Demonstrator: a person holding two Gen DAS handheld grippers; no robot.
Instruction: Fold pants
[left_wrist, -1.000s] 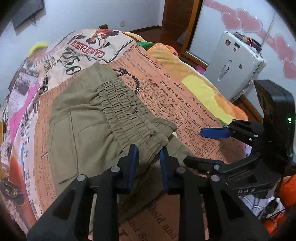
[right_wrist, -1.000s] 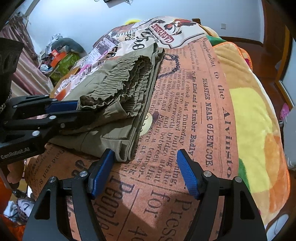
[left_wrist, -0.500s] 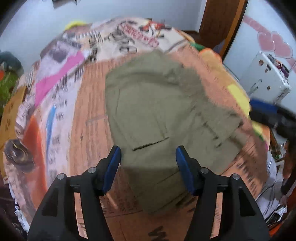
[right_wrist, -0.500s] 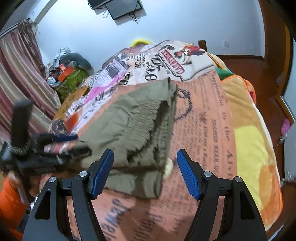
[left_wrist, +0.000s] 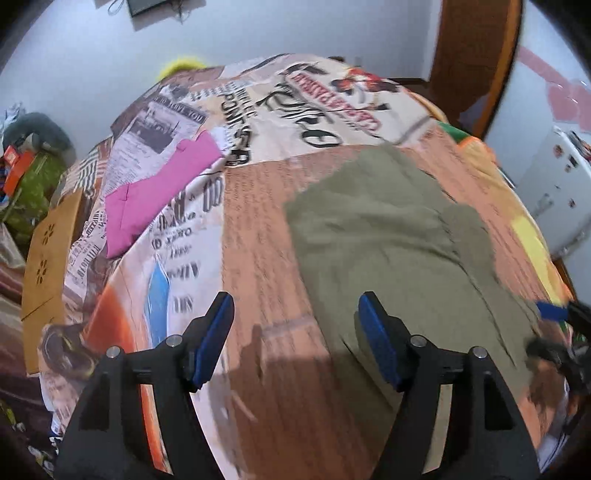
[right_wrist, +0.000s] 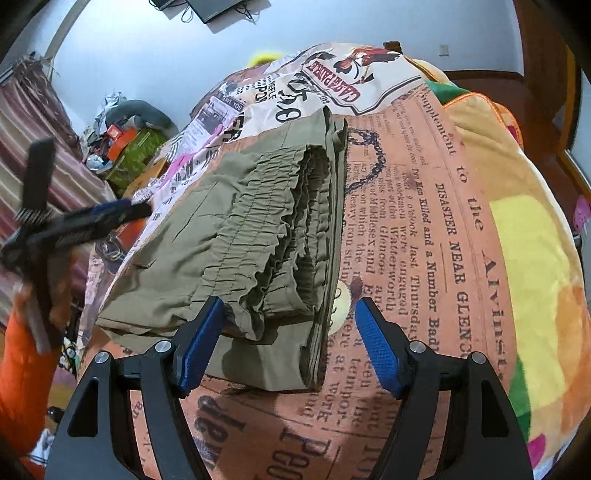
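Released a second ago: left gripper (left_wrist: 295, 336), then pinched on the ruffled waistband, now spread wide, holding nothing and lifted clear over the printed bedspread (left_wrist: 258, 236), to the left of the cloth; swung off leftward too, judging by the blur in the left wrist view; right gripper (right_wrist: 288, 343) likewise wide apart and empty throughout, now hovering just at the near edge of the pants (right_wrist: 236, 236), one blue pad over the ruffled hem, the other over the blanket beside the stack. Probably means the last fold is laid and let go, with only a tidy-up or nothing left to do. Olive pants lying folded into a compact layered rectangle on the orange newsprint patch of the bedspread, toward the near side of the bed; elastic waistband (right_wrist: 266, 206) doubled on top, gathers puckered and slightly fanned open along the right edge; lower layers flat, edges roughly aligned, a thick folded edge facing the right wrist camera; in the left wrist view the same pants (left_wrist: 384, 236) smeared but flat, no loose leg trailing off.
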